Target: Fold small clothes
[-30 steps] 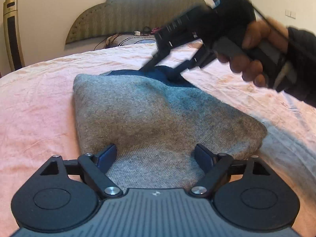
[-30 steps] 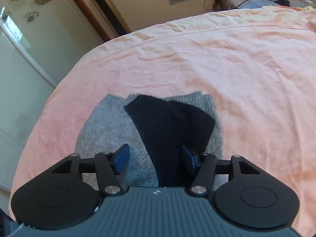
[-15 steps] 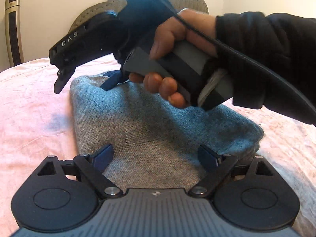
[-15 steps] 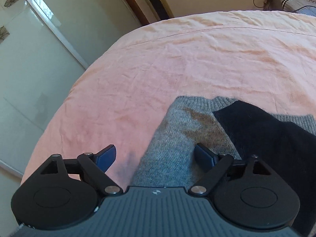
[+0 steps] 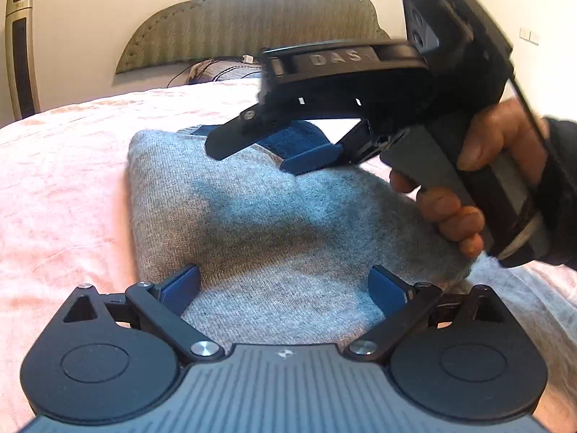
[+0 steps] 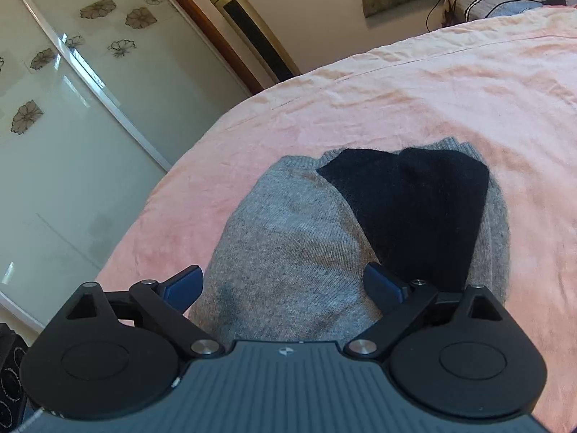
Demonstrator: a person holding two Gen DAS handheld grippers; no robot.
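Note:
A folded grey knit garment [image 5: 274, 223] lies on the pink bed sheet [image 5: 61, 187], with a dark navy part [image 5: 288, 139] showing at its far end. In the right wrist view the grey knit [image 6: 288, 252] has the dark part [image 6: 414, 209] lying over its right side. My left gripper [image 5: 285, 287] is open, low over the garment's near edge, empty. My right gripper [image 6: 285, 285] is open over the garment; it also shows in the left wrist view [image 5: 274, 153], held by a hand above the far end, fingers apart.
A padded headboard [image 5: 252, 18] and a pillow with cables [image 5: 223, 70] are at the bed's far end. A tall gold tower appliance [image 6: 249, 25] and a glass sliding door with flower prints [image 6: 72, 90] stand beside the bed edge.
The right gripper has swung back from the garment's left edge to over its middle and far end. The left gripper has barely moved. Both stay open.

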